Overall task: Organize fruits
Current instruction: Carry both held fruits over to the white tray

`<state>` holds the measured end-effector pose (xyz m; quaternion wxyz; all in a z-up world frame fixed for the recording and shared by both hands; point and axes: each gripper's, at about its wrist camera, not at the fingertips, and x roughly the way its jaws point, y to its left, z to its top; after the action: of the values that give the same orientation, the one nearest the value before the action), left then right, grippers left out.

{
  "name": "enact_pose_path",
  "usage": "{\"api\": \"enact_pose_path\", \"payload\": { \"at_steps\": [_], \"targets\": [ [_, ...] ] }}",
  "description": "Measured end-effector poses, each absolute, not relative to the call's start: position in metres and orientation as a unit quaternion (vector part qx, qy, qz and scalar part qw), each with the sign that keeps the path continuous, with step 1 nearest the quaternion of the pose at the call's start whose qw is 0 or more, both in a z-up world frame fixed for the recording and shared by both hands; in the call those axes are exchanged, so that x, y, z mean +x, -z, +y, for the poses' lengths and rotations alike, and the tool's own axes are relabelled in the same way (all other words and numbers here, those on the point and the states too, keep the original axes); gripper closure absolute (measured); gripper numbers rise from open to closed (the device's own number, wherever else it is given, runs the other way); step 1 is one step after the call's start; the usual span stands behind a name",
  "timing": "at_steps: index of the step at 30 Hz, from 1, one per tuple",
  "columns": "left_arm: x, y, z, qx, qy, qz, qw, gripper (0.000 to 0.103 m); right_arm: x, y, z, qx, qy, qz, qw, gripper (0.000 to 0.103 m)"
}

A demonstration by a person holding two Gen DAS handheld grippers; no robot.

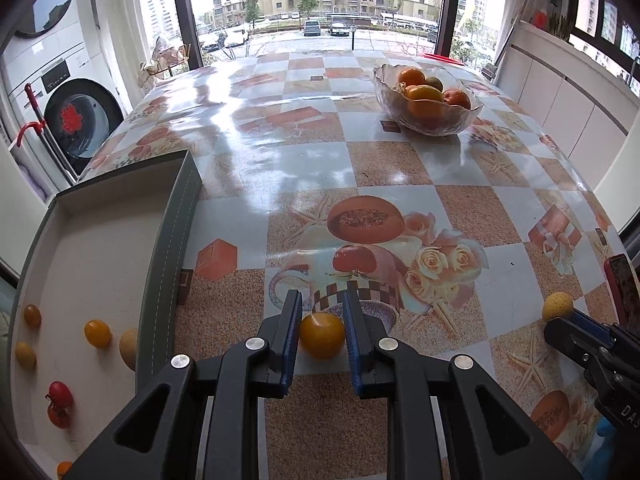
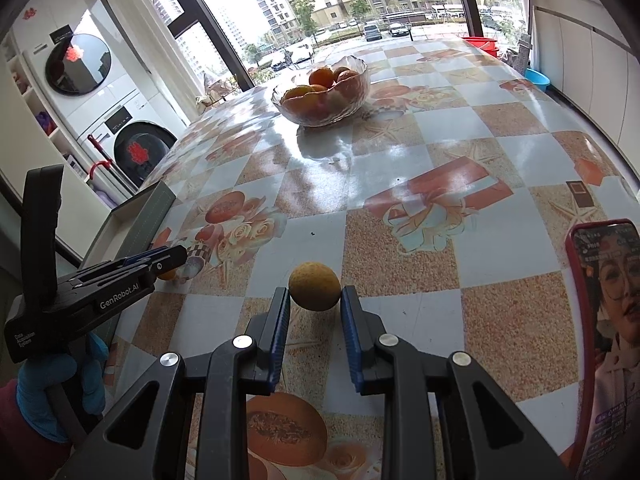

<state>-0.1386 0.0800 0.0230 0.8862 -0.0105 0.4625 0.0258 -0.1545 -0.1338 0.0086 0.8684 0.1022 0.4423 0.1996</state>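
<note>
Fingers on the left gripper [image 1: 322, 312] pinch a small yellow-orange tomato [image 1: 322, 335], blue pads touching both sides, the fruit just clear of or barely on the patterned tablecloth [image 1: 460, 208]. Right gripper [image 2: 315, 306] has its pads closed against a rough tan-yellow round fruit [image 2: 314, 286], which sits at the very fingertips, still down on the cloth; grip looks shallow, so it could roll out on lift. Grey-sided tray [image 1: 168, 264] lies just left of the left gripper and already holds several small fruits: yellow and orange ones plus two red tomatoes [image 1: 59, 404] near its front. That reads as small fruits being sorted into the tray, so the tomato is probably headed over the tray wall next. Glass bowl [image 1: 428, 120] with oranges [image 1: 412, 77] stands well apart at the far side of the table, likely the spot for big fruit. Red-cased phone [image 2: 604, 320] is propped at the right edge, near the right gripper, something to avoid bumping. Blue-gloved hand [image 2: 52, 376] holds the left gripper's handle.
</note>
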Motion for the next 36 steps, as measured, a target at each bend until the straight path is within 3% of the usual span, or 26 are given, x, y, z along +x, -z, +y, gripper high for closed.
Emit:
{"api": "enact_pose_path", "payload": {
  "at_steps": [21,36],
  "targets": [
    [-0.201,-0.082,0.116,-0.045,0.004,0.403,0.914,0.081,-0.185,-0.049,-0.089,0.074,-0.226,0.434,0.869,0.075],
    [-0.24,-0.077,0.171,-0.082,-0.02,0.386,0.919,0.081,-0.2,-0.051,-0.03,0.022,-0.256,0.444,0.858,0.075]
  ]
}}
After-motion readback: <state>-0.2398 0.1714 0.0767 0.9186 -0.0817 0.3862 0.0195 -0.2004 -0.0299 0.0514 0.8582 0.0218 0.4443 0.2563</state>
